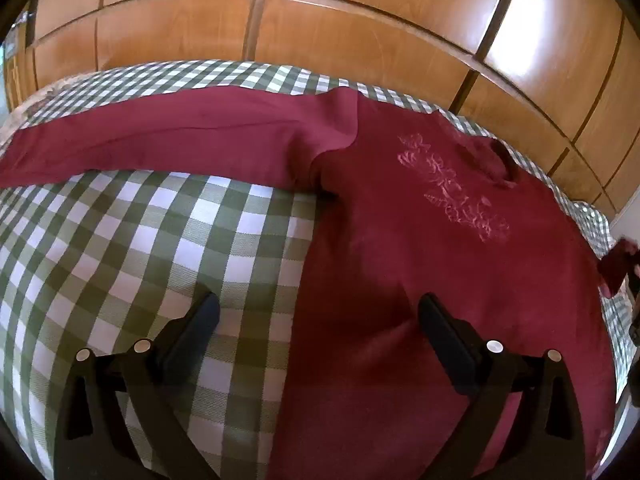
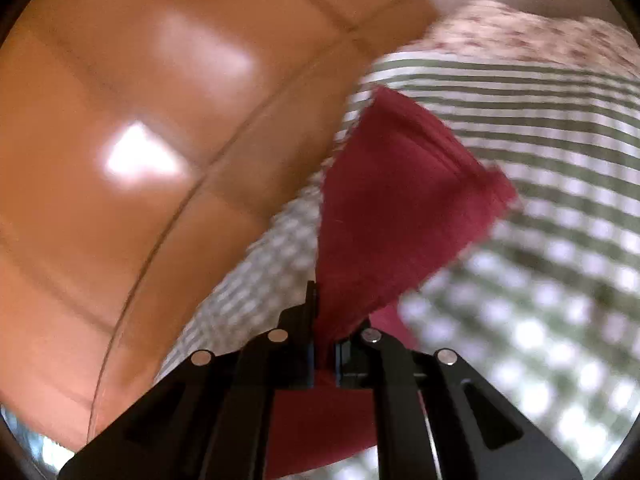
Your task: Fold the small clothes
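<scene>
Checked bedspread (image 1: 160,232), maroon shirt (image 1: 400,240), right tool (image 2: 324,320) clamping sleeve (image 2: 392,208)

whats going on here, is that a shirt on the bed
Yes. A maroon long-sleeved shirt lies spread flat on a green checked bedspread, one sleeve stretched out to the side. The right gripper is shut on the other sleeve's cuff and holds it lifted off the bed. The left gripper is open, hovering over the shirt's lower edge, gripping nothing.
</scene>
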### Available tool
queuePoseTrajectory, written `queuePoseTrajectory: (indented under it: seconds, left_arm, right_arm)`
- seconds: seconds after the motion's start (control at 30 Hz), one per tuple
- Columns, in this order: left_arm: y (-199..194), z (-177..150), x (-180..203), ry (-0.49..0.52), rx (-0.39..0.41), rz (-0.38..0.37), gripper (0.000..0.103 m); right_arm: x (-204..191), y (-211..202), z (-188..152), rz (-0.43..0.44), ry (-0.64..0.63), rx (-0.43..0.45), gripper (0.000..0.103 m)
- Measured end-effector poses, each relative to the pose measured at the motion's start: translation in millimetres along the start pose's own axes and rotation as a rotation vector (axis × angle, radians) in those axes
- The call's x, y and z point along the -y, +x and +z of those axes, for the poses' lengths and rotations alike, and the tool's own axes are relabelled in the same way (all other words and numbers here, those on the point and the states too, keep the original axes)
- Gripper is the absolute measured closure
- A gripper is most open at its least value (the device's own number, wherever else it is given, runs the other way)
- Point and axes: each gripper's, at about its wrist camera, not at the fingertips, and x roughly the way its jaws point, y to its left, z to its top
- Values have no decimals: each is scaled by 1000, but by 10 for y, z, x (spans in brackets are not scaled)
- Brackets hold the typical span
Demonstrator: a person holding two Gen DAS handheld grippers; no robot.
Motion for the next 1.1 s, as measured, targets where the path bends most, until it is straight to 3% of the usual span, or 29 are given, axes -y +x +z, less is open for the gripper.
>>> queuePoseTrajectory:
  seconds: [0.17,0.47,0.73,0.77,0.8,0.83,0.9,0.97,1.0,1.1]
  left_arm:
    - [-18,-2,-28,-9,3,-15,4]
    - [-31,-7,-45,-26,12,-34,4]
    - [-42,-14,-69,-37,18,-50,4]
    - [-41,-14,-69,-37,18,-50,4]
    - [-40,-14,-69,-37,18,-49,4]
    - [-41,-17,-70,-37,18,-49,4]
    - [-39,-17,-69,-37,18,-50,4]
    - [-39,-20,-67,-36,17,-48,4]
    - [-39,-21,-68,-35,16,-47,4]
    - [-27,-17,-62,-31,11,-41,4]
  right_arm:
    - [-679,110,-388,132,-119,-84,97]
    - [-1808,404,-1373,350,-309,-279,97]
    - [-2231,720,-2220,385,-519,-463,93]
    - [-2236,730,-2309,369,-555,-478,84]
    - [-2243,751,-2414,332,-612,-494,68]
    - [-2237,745,-2502,293,-665,-500,39]
    - [-2159,691,-2568,256,-739,-473,35]
    - [-2078,531,-2583,233,-793,-439,14]
    - [-2020,455,-2558,207,-811,-404,10]
    - [-1826,227,-2422,110,-832,-265,2]
